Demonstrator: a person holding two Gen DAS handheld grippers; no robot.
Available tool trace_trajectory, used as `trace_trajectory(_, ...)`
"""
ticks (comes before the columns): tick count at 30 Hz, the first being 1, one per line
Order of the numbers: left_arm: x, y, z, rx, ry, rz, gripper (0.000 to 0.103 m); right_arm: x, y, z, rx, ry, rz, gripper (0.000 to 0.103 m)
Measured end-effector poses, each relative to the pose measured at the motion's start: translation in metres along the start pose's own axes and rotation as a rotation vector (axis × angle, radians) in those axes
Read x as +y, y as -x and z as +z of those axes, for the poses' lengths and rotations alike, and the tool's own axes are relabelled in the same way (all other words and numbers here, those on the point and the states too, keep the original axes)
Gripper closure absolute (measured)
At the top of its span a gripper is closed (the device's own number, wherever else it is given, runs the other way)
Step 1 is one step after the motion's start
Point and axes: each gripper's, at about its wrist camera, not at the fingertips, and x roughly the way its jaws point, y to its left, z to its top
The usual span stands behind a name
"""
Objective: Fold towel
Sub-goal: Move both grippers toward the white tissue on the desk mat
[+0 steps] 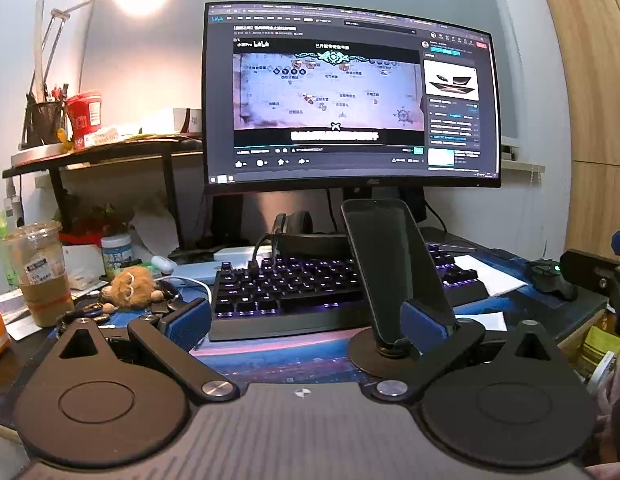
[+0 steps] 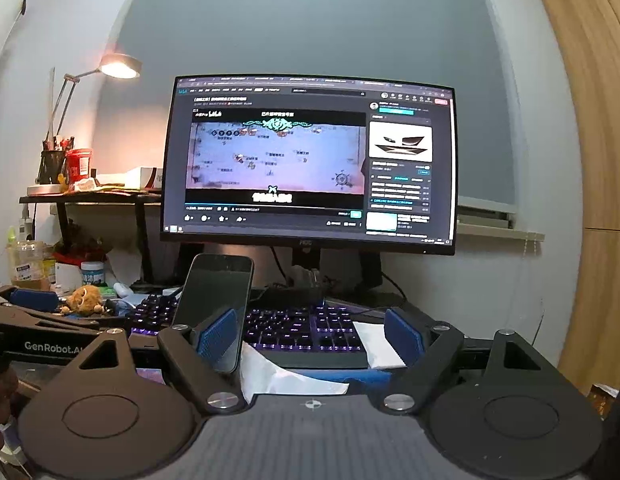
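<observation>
No towel is clearly recognisable. A white, flat, creased piece of cloth or paper (image 2: 294,378) lies on the blue desk mat just in front of the keyboard (image 2: 302,332), between my right gripper's fingers. A second white piece (image 2: 371,344) lies by the keyboard's right end and shows in the left wrist view too (image 1: 489,276). My right gripper (image 2: 310,340) is open and empty, low over the desk's front edge. My left gripper (image 1: 306,324) is open and empty, in front of the keyboard (image 1: 286,296). Each gripper shows at the edge of the other's view.
A dark phone (image 1: 393,272) on a round stand rises just beside my left gripper's right finger. A lit monitor (image 1: 349,96) stands behind. An iced coffee cup (image 1: 38,272), a plush toy (image 1: 130,286) and clutter fill the left; a mouse (image 1: 551,276) sits right.
</observation>
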Motion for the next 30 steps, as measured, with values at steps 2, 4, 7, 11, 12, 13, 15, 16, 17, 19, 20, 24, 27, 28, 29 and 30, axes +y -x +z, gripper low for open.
trace_trajectory(2, 0.002, 0.001, 0.0, 0.0, 0.006, -0.006, 0.0, 0.0, -0.001, -0.001, 0.009, -0.001, 0.001, 0.019)
trace_trajectory(4, 0.005, 0.002, 0.0, -0.001, 0.012, -0.012, 0.0, 0.0, -0.002, -0.001, 0.017, -0.001, 0.001, 0.019)
trace_trajectory(7, 0.006, -0.001, 0.001, 0.009, 0.002, -0.006, 0.0, -0.001, -0.004, -0.002, 0.025, 0.003, 0.006, 0.019)
trace_trajectory(11, -0.001, -0.001, 0.0, 0.009, -0.023, 0.0, 0.0, -0.001, -0.006, -0.003, 0.033, 0.01, 0.014, 0.019)
trace_trajectory(12, -0.002, 0.0, 0.0, 0.007, -0.024, 0.0, 0.0, 0.0, -0.007, -0.004, 0.036, 0.012, 0.015, 0.019)
trace_trajectory(13, -0.003, 0.0, -0.001, 0.005, -0.024, 0.0, 0.0, 0.0, -0.008, -0.004, 0.039, 0.013, 0.016, 0.019)
trace_trajectory(15, -0.004, 0.0, -0.002, 0.002, -0.025, -0.001, 0.0, -0.001, -0.011, -0.004, 0.046, 0.005, 0.029, 0.019)
trace_trajectory(16, -0.005, 0.0, -0.003, 0.0, -0.025, -0.001, 0.0, -0.002, -0.012, -0.004, 0.051, -0.006, 0.039, 0.019)
trace_trajectory(17, -0.004, -0.001, -0.004, 0.002, -0.026, -0.003, 0.0, -0.003, -0.014, -0.005, 0.055, -0.016, 0.05, 0.019)
trace_trajectory(19, -0.003, -0.005, -0.005, 0.008, -0.033, -0.008, 0.0, -0.007, -0.018, -0.006, 0.066, -0.033, 0.068, 0.019)
trace_trajectory(20, -0.001, -0.007, -0.005, 0.01, -0.034, -0.01, 0.0, -0.009, -0.022, -0.007, 0.073, -0.034, 0.073, 0.019)
trace_trajectory(24, 0.005, -0.018, -0.008, 0.024, -0.049, -0.035, 0.0, -0.012, -0.038, -0.019, 0.117, -0.025, 0.076, 0.019)
trace_trajectory(27, 0.008, -0.024, -0.008, 0.022, -0.064, -0.102, 0.0, -0.011, -0.053, -0.033, 0.161, -0.012, 0.082, 0.019)
trace_trajectory(28, 0.008, -0.025, -0.008, 0.015, -0.066, -0.131, 0.0, -0.01, -0.059, -0.036, 0.173, -0.008, 0.083, 0.02)
trace_trajectory(29, 0.009, -0.026, -0.008, 0.009, -0.068, -0.159, 0.0, -0.009, -0.064, -0.039, 0.184, -0.002, 0.083, 0.02)
trace_trajectory(30, 0.009, -0.027, -0.007, 0.003, -0.071, -0.183, 0.0, -0.008, -0.07, -0.041, 0.194, -0.002, 0.083, 0.02)
